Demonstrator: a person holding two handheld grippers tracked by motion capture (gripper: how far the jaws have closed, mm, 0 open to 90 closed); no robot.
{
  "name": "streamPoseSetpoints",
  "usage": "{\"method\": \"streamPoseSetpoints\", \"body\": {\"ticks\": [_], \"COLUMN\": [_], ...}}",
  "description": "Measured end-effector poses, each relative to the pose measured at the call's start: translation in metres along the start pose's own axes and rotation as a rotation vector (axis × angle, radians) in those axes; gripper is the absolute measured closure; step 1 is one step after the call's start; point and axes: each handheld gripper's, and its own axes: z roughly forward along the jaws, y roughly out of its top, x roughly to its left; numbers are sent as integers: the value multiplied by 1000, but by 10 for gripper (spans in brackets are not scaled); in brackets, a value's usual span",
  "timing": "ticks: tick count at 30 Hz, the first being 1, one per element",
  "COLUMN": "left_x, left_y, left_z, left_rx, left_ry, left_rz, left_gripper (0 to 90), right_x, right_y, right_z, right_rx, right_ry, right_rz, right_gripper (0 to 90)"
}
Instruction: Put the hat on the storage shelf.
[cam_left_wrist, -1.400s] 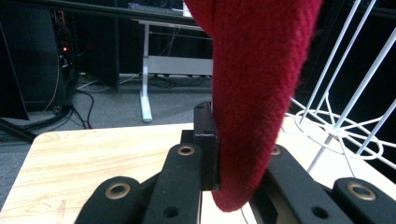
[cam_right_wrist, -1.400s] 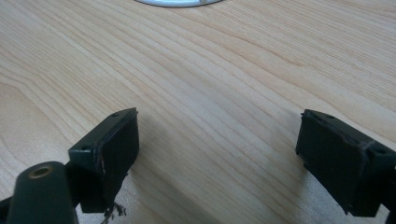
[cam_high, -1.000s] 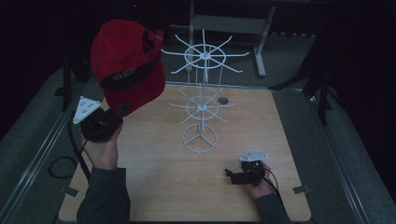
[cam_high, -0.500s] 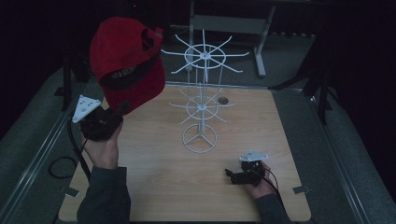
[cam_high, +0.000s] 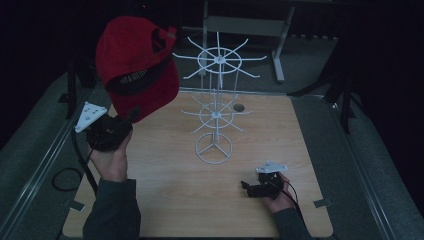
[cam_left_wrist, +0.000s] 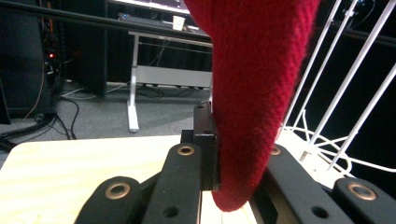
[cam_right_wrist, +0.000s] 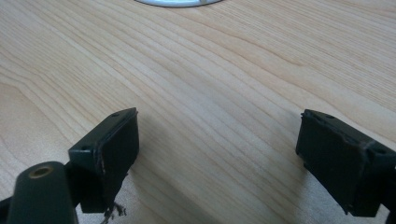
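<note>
The cap (cam_high: 136, 65) hangs left of the rack (cam_high: 216, 107), which stands mid-table (cam_high: 165, 200); the right gripper (cam_high: 250, 187) rests before it.

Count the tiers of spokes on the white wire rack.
2. The upper, wider tier is at the top of the white wire rack; the lower, smaller tier sits partway down its pole, above the ring base.

You are looking at a dim, grainy high view, surroundings sinking into black, the wooden table (cam_high: 165, 200) catching soft overhead light, the red cap (cam_left_wrist: 261, 93) blurring up close, the right gripper view staying bright and sharp.
</note>
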Motion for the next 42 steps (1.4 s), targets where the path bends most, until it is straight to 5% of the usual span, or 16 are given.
{"method": "streamPoseSetpoints", "body": {"ticks": [42], "left_x": [-12], "left_y": [-11], "left_z": [6], "left_rx": [22], "left_ry": [-43], "left_rz": [2], "left_gripper": [858], "right_x": [0], "right_y": [0], "right_z": [0], "right_rx": [0], "right_ry": [-1], "right_rz": [1], "right_gripper": [131]}}
